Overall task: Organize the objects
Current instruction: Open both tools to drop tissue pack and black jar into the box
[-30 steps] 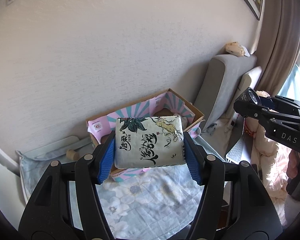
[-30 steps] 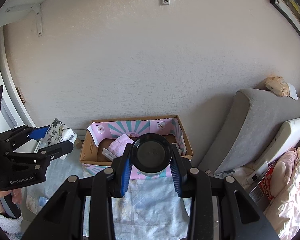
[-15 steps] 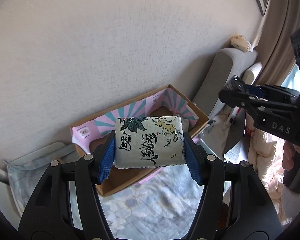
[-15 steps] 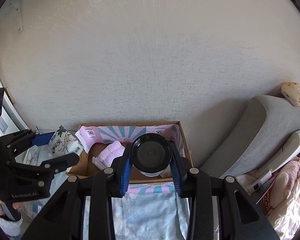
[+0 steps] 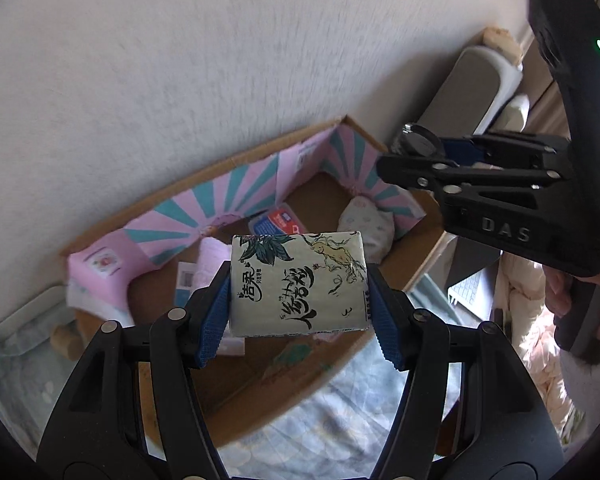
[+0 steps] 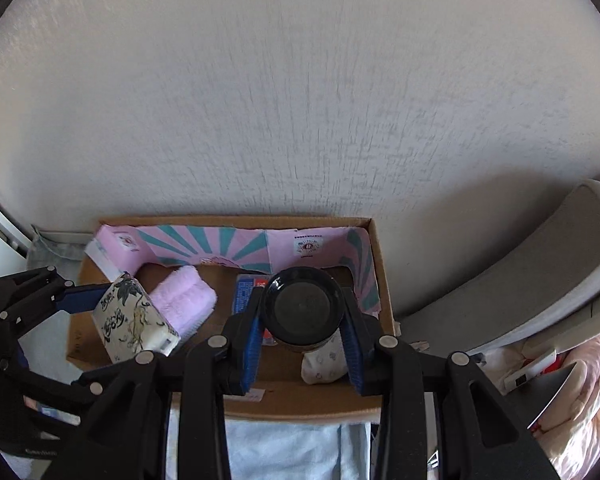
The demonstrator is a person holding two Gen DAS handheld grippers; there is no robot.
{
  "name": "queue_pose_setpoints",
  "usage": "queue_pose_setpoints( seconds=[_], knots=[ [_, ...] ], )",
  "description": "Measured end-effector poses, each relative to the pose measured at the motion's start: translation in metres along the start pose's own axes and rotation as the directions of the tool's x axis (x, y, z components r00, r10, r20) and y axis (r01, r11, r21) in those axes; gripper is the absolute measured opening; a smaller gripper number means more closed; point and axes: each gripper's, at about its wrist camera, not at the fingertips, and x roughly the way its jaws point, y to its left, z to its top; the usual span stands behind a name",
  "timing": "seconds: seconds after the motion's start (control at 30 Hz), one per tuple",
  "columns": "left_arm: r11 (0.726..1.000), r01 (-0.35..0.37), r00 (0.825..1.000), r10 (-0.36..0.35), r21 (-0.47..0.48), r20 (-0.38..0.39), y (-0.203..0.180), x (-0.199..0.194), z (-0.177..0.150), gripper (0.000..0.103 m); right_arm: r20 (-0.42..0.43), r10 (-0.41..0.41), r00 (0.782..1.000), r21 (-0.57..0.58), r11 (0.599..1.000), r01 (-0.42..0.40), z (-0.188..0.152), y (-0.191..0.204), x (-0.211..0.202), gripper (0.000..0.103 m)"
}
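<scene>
Had both tongs loaded over the box (image 6: 380,264). Left tongs (image 5: 298,300) clamped the tissue pack (image 5: 298,284) across its long axis, hanging above the box's left half near the pink towel (image 6: 184,300). Right tongs (image 6: 302,320) gripped the black jar (image 6: 302,306) over the right half (roughly above the white pouch (image 6: 324,364)). Both drops looked straight down from there.
</scene>
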Motion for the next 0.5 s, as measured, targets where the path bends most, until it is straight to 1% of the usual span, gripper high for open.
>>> queue_pose_setpoints(
  seconds=[0.1,0.3,0.5],
  knots=[
    [1.000,0.008,0.999,-0.007,0.019,-0.043,0.000,0.023,0.002,0.060,-0.038,0.014,0.999,0.008,1.000,-0.014,0.004,-0.005,0.025,0.033],
    [0.999,0.033,0.994,-0.030,0.023,-0.109,0.005,0.060,0.001,0.060,-0.086,0.032,0.996,0.021,0.999,-0.030,0.007,-0.011,0.061,0.033],
    [0.999,0.039,0.991,-0.034,0.034,-0.132,0.004,0.076,0.001,0.060,-0.105,0.033,0.994,0.022,0.999,-0.031,0.008,-0.012,0.076,0.033]
  ],
)
